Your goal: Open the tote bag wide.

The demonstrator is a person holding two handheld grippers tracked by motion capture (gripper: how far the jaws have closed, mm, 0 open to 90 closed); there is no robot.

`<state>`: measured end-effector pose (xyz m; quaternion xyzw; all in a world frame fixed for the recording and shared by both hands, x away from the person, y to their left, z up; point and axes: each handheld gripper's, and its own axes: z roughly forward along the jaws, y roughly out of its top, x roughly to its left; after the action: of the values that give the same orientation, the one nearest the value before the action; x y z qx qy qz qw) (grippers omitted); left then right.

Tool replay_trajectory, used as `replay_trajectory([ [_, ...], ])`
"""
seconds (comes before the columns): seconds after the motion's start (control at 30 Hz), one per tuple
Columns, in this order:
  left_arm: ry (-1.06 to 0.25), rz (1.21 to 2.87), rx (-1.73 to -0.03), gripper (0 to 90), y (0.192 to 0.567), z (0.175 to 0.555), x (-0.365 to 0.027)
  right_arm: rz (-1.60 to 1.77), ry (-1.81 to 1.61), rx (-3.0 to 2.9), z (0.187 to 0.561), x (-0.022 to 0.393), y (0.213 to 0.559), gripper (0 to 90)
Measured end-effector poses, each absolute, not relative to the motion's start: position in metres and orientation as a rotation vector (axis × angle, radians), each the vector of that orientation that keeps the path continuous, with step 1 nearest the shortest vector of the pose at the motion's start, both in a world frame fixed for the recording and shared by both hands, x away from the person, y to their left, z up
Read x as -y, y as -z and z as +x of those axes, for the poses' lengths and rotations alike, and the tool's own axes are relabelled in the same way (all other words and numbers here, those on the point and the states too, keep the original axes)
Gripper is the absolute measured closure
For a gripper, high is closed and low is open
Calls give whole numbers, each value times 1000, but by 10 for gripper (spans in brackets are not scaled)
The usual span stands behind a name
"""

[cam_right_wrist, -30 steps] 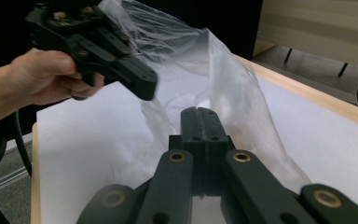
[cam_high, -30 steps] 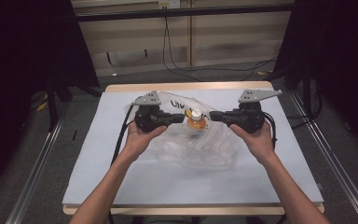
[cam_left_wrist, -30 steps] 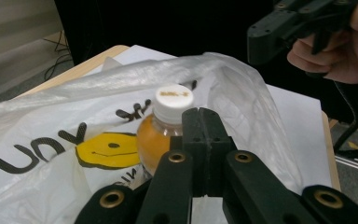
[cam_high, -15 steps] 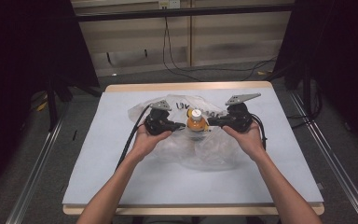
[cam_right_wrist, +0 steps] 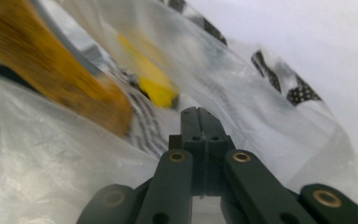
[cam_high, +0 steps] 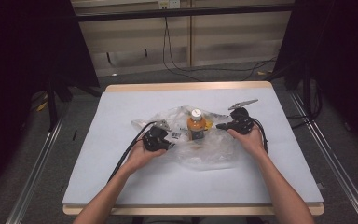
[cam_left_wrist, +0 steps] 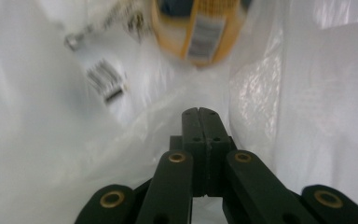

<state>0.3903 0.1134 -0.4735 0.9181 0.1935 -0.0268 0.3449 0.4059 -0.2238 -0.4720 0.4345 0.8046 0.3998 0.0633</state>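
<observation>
An orange bottle [cam_high: 196, 126] with a white cap stands upright inside a crumpled clear plastic bag [cam_high: 209, 151] on the table's middle. My left gripper [cam_high: 171, 141] lies at the bag's left edge, jaws shut on the film. My right gripper [cam_high: 219, 126] is at the bag's right side, just right of the bottle, also shut on the film. In the left gripper view the closed gripper [cam_left_wrist: 199, 112] pinches plastic bag [cam_left_wrist: 51, 163], with the blurred bottle [cam_left_wrist: 198, 28] beyond. In the right gripper view the shut gripper [cam_right_wrist: 196, 111] sits against the bag [cam_right_wrist: 37, 182], the bottle [cam_right_wrist: 51, 74] up left.
A pale blue mat [cam_high: 121, 186] covers the wooden table. Black cables trail from both grippers along the forearms. Dark stands and metal rails flank the table on the left and right, and cables hang at the back wall.
Both hands have come down and toward the person, setting the bag and bottle lower on the mat. The left gripper has dropped farther down and left than the right.
</observation>
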Motion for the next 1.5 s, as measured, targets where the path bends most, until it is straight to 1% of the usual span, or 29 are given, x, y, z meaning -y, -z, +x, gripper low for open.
replay_trajectory([
  [0.07, 82, 2352, -490, 900, 477, 390, -120, 1342, -1184, -2429, 407, 230, 479, 900],
  [0.1, 110, 2329, -553, 900, 478, 386, -121, 1347, -1185, -2427, 408, 232, 481, 900],
  [0.17, 114, 2323, -537, 900, 478, 381, -124, 1367, -1168, -2416, 408, 238, 484, 900],
  [0.2, 108, 2347, -533, 900, 477, 379, -125, 1373, -1161, -2417, 408, 240, 485, 900],
  [0.23, 107, 2353, -476, 900, 477, 378, -126, 1375, -1160, -2414, 408, 241, 486, 900],
  [0.27, 103, 2370, -458, 900, 476, 374, -127, 1376, -1167, -2411, 408, 244, 487, 900],
  [0.4, 105, 2382, -449, 900, 475, 362, -136, 1393, -1128, -2369, 407, 253, 487, 900],
  [0.47, 106, 2360, -443, 900, 476, 354, -139, 1417, -1112, -2340, 407, 260, 487, 900],
  [0.57, 98, 2399, -407, 900, 474, 346, -142, 1453, -1138, -2303, 409, 271, 489, 900],
  [0.7, 112, 2388, -384, 900, 474, 334, -148, 1437, -1112, -2283, 409, 271, 489, 900],
  [0.93, 136, 2361, -384, 900, 476, 325, -152, 1469, -1065, -2221, 411, 275, 488, 900],
  [0.97, 131, 2400, -369, 900, 473, 325, -153, 1462, -1052, -2220, 411, 275, 488, 900],
  [1.1, 138, 2412, -357, 900, 472, 320, -153, 1466, -1020, -2212, 413, 276, 487, 900],
  [1.13, 145, 2391, -352, 900, 473, 318, -153, 1461, -985, -2196, 414, 277, 486, 900],
  [1.17, 122, 2426, -345, 900, 471, 316, -154, 1476, -982, -2189, 414, 278, 486, 900],
  [1.2, 132, 2428, -339, 900, 471, 315, -155, 1488, -1000, -2191, 415, 280, 486, 900],
  [1.27, 148, 2380, -351, 900, 474, 314, -155, 1485, -1000, -2189, 416, 280, 486, 900],
  [1.4, 143, 2400, -358, 900, 471, 314, -154, 1500, -1052, -2190, 414, 282, 487, 900],
  [1.47, 133, 2376, -367, 900, 467, 314, -154, 1498, -1089, -2205, 411, 281, 486, 900],
  [1.5, 151, 2328, -366, 900, 466, 315, -155, 1489, -1102, -2208, 409, 280, 484, 900],
])
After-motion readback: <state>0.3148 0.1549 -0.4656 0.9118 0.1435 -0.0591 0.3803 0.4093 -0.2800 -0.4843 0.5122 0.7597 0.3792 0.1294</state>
